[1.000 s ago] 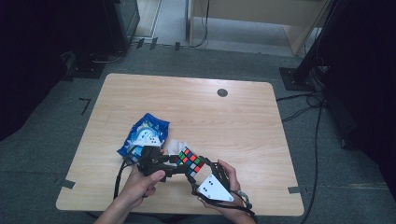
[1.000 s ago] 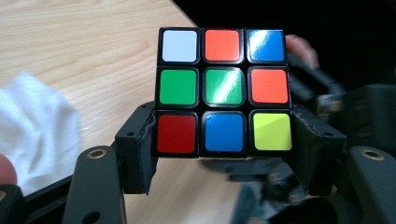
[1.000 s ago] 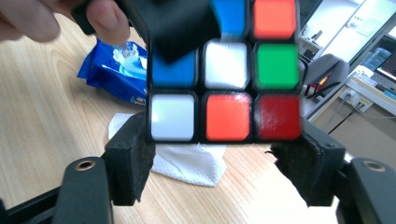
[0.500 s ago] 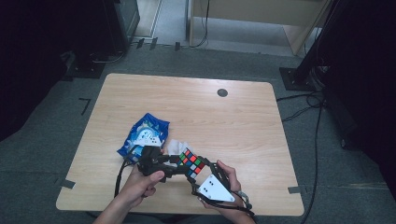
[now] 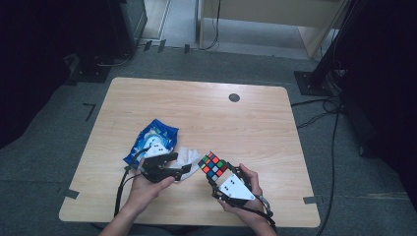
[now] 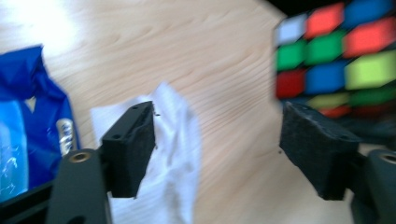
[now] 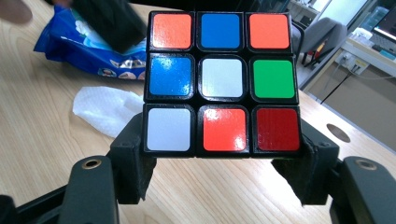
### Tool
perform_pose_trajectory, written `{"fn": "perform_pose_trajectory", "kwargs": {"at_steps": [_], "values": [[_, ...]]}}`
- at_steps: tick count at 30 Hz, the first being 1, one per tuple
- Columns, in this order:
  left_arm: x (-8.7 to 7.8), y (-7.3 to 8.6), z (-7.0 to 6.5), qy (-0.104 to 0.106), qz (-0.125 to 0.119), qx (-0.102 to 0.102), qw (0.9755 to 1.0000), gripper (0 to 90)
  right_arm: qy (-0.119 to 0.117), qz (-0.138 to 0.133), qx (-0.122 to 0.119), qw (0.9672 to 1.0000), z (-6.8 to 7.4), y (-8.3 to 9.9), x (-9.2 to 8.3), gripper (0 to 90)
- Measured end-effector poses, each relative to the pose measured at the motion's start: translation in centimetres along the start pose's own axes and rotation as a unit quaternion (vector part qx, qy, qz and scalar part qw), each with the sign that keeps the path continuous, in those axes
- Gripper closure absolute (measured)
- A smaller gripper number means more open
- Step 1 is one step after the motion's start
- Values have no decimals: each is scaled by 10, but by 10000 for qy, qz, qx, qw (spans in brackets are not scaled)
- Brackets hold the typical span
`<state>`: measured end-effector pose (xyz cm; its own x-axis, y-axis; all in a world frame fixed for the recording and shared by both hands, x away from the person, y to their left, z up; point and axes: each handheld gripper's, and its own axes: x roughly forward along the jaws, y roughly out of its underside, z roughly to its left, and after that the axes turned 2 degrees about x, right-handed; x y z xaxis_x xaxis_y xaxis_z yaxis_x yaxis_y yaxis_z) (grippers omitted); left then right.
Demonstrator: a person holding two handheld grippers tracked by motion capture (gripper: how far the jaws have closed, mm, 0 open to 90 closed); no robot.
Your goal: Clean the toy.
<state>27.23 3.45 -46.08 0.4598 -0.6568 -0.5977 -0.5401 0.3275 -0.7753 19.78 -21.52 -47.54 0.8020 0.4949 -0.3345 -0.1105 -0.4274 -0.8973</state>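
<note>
A scrambled Rubik's cube (image 5: 212, 164) (image 7: 222, 81) is held just above the table, and my right gripper (image 5: 221, 178) (image 7: 222, 154) is shut on its two lower sides. Left of it a crumpled white wipe (image 5: 187, 156) (image 6: 173, 154) (image 7: 105, 109) lies on the wood. My left gripper (image 5: 187, 169) (image 6: 217, 126) hovers low over the wipe, its jaws wide apart. They have just been closing a little and press on nothing. The wipe lies under the left jaw, and the cube (image 6: 336, 60) is beyond the right jaw.
A blue wipes packet (image 5: 152, 140) (image 6: 28, 121) (image 7: 79, 42) lies left of the wipe. The wooden table (image 5: 221, 123) has a small dark round mark (image 5: 234, 97) at the back. Dark stands and cables surround the table on the floor.
My left gripper has dipped slightly toward the wipe. The right gripper and the cube have stayed in place.
</note>
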Motion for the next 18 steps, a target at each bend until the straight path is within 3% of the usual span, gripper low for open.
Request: {"fn": "perform_pose_trajectory", "kwargs": {"at_steps": [4, 9, 14, 18], "values": [[20, 11, -1, -293, 360, 184, 9988, 393, -41, 82, -10, 10000, 0, 1, 2, 346], [33, 18, -2, -645, 703, 376, 9947, 466, -104, 132, -75, 9998, 4, 2, 3, 346], [42, 26, -2, -906, 944, 502, 9901, 596, -170, 171, -110, 9996, 5, 2, 4, 346], [41, 27, 0, -1007, 886, 548, 9895, 733, -222, 167, -124, 9995, 7, 2, 5, 346]]}}
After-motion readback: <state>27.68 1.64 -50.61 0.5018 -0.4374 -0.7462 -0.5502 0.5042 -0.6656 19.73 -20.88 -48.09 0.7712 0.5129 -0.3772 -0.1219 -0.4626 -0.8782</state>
